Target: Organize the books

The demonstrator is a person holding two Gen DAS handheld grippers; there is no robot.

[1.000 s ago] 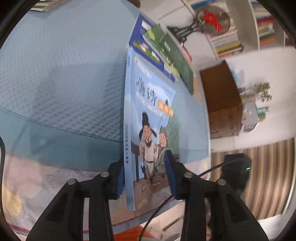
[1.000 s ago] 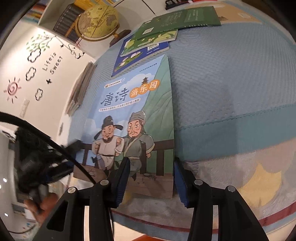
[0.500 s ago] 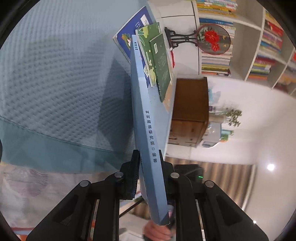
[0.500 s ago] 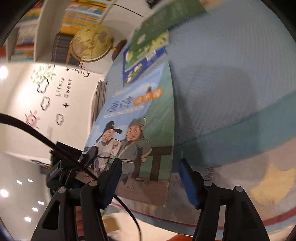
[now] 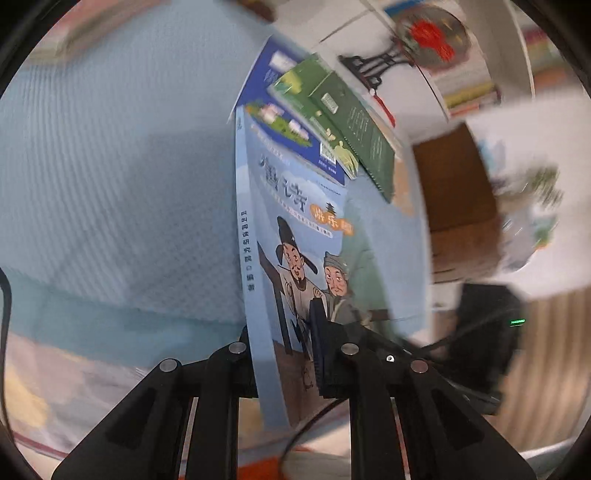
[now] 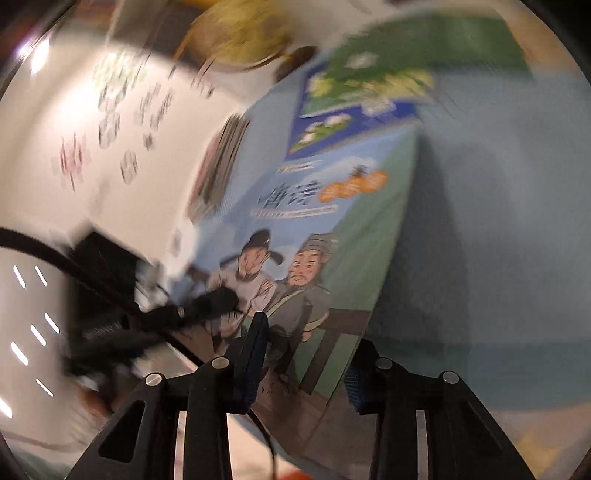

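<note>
Blue quilted bed [image 5: 110, 155] below me, shelves blurred behind. My left tongs [image 5: 284, 354] are clamped on the spine edge of the poem book [image 5: 295, 258], which a second ago lay flat and now stands tilted, near edge raised off the bed. My right tongs [image 6: 303, 354] are closing around its lower corner, pads not yet pressing. Further back the green books [image 5: 332, 122] lie flat. I judge it ready to lift.

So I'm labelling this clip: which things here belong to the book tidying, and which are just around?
Job:
illustrated book, clamped in left gripper
right gripper, closing around its corner
stacked books

Around:
globe
wooden cabinet
blue bedcover
</note>
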